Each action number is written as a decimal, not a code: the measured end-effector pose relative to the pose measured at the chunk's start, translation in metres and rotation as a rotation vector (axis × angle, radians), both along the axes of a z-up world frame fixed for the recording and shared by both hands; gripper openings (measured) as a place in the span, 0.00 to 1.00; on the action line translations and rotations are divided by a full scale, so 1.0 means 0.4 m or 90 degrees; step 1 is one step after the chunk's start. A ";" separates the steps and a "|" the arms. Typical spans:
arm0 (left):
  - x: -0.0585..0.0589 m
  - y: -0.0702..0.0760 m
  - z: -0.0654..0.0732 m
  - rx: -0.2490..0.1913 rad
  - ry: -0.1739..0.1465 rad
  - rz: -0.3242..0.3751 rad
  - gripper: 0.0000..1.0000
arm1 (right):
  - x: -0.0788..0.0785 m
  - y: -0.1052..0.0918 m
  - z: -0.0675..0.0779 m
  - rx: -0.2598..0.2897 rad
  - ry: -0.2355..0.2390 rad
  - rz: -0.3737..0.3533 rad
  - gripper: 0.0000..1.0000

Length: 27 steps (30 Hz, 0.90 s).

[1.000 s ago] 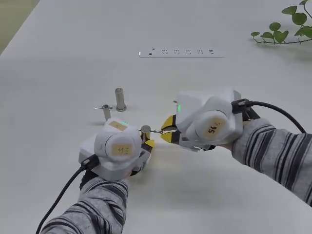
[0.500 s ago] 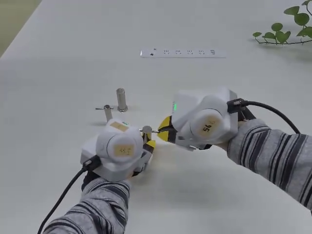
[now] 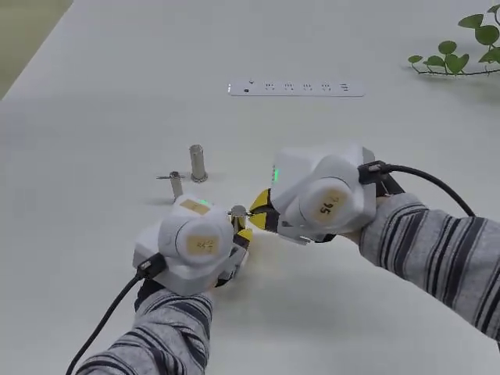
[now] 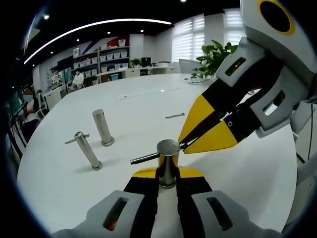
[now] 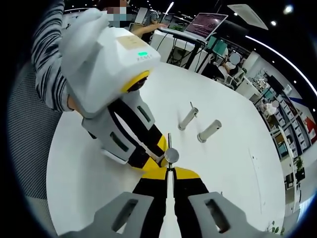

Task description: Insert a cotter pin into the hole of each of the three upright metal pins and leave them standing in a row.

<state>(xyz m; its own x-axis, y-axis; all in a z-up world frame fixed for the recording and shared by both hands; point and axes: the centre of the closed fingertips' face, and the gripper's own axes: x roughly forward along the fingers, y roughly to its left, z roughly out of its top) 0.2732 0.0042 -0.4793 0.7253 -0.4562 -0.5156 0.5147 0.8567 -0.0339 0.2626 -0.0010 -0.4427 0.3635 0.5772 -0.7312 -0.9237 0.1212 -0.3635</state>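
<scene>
Close in front on the table [image 3: 94,117], the left claw [image 4: 167,174] is squeezing tight around the upright metal pin [image 4: 168,157], holding it vertical. Just right of it, the right claw [image 4: 204,133] is pinching the cotter pin [image 4: 144,158] firmly, its long axis lying level and crosswise, tip poking out the hole's far side. Pushing straight leftward looks the likely finish. Beyond are standing a cottered pin [image 4: 87,150] and a bare pin [image 4: 102,127].

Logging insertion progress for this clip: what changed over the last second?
The right claw closed in on the metal pin, pushing its cotter pin deeper through the hole. The left claw stays shut on that pin; the plain pin and the finished pin stand unmoved.
</scene>
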 end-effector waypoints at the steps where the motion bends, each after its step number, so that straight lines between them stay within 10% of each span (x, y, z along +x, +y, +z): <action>1: 0.000 0.000 0.000 0.000 0.001 0.000 0.09 | 0.000 0.000 0.000 0.001 0.001 -0.001 0.00; 17: 0.001 0.000 -0.010 0.012 0.005 -0.010 0.10 | -0.004 0.006 -0.011 0.004 0.011 0.001 0.02; 27: -0.006 0.005 0.017 -0.014 -0.013 -0.030 0.34 | -0.005 0.006 0.003 0.056 0.064 -0.044 0.12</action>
<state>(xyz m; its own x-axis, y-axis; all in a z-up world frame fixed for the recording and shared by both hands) 0.2710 0.0060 -0.4723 0.7130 -0.5007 -0.4908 0.5549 0.8309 -0.0416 0.2605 0.0014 -0.4414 0.3318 0.6168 -0.7137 -0.9433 0.2133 -0.2542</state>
